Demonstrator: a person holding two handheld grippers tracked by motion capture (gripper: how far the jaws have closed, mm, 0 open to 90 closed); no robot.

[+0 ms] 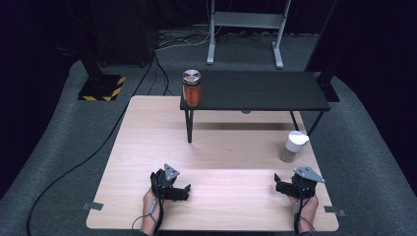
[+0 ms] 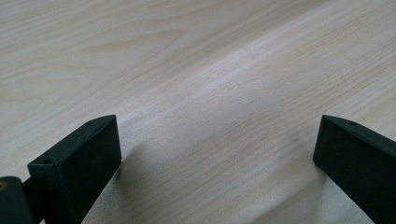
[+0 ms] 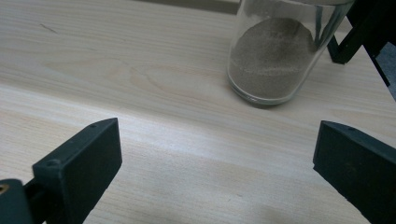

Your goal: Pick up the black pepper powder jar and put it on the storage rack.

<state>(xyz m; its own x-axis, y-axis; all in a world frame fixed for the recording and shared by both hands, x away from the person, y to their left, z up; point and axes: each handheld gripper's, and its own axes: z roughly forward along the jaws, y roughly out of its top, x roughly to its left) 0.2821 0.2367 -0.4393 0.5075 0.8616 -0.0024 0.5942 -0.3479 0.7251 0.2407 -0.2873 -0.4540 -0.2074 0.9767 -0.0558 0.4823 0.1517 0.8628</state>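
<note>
A glass jar (image 1: 293, 146) with a white lid and grey-brown powder stands on the wooden table (image 1: 221, 147) at the right. In the right gripper view the same jar (image 3: 273, 56) sits ahead and to the right, apart from the jaws. A second jar (image 1: 192, 88), with orange contents and a silver lid, stands on the left end of a low black shelf (image 1: 260, 91). My left gripper (image 1: 182, 191) rests low over the table's front left, open, over bare wood (image 2: 217, 140). My right gripper (image 1: 281, 187) is at the front right, open and holding nothing (image 3: 217, 142).
The black shelf stands on thin legs (image 1: 189, 125) across the back of the table; one leg (image 3: 345, 42) shows just behind the powder jar. Grey carpet, cables and a metal stand (image 1: 246, 29) lie beyond the table.
</note>
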